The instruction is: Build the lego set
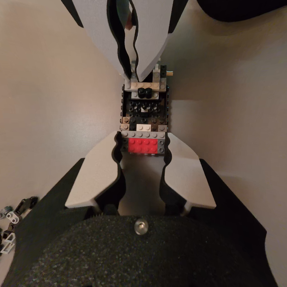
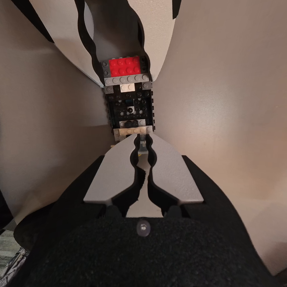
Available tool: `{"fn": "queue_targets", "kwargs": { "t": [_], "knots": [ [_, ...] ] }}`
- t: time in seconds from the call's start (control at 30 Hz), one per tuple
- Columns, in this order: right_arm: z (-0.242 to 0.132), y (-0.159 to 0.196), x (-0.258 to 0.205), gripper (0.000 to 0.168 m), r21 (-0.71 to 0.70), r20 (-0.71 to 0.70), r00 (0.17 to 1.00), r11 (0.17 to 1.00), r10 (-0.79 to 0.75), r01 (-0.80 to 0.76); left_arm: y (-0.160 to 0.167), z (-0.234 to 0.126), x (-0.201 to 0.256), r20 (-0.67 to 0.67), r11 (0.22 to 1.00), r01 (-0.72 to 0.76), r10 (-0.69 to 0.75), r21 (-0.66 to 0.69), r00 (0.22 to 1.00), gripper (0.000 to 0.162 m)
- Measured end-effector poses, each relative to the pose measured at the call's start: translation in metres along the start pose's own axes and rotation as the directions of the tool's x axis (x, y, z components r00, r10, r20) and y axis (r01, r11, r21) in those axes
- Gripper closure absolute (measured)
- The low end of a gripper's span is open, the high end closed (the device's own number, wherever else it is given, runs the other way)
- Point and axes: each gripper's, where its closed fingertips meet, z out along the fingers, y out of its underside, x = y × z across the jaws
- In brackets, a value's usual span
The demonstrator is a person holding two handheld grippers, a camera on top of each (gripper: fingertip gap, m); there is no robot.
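The lego model (image 1: 144,108) is a long black frame with grey and tan plates and a red brick (image 1: 142,145) at one end. It lies over the pale table (image 1: 54,108). My left gripper (image 1: 143,142) is shut on the model's red end, one finger on each side. My right gripper (image 1: 134,79) comes from the far side, shut on a small grey piece (image 2: 143,145) at the model's other end. In the right wrist view the model (image 2: 130,108) runs away from my right gripper (image 2: 142,137) to the red brick (image 2: 124,66) and my left gripper (image 2: 126,80).
Several loose grey and black lego pieces (image 1: 12,217) lie on the table at the lower left of the left wrist view. A dark shape (image 1: 240,9) fills the upper right corner there. A patterned surface (image 2: 9,248) shows at the right wrist view's lower left. Across from one pair of fingers to the other is roughly 6 centimeters.
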Motion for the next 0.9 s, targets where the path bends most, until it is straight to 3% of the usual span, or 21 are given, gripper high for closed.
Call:
{"fn": "queue_targets", "kwargs": {
  "t": [0.3, 0.9],
  "knots": [
    [-0.026, -0.011, -0.013, 0.158, 0.128, -0.040, 0.999, 0.991, -0.033, 0.038, 0.001, -0.001, 0.001, -0.008, 1.000, 0.020, -0.020, 0.000, 1.000, 0.109],
    [0.001, 0.002, -0.025, 0.160, -0.040, -0.019, 0.994, 0.993, -0.110, 0.109, 0.002, -0.001, 0.002, -0.012, 1.000, 0.022, -0.022, 0.000, 1.000, 0.109]
  ]
}}
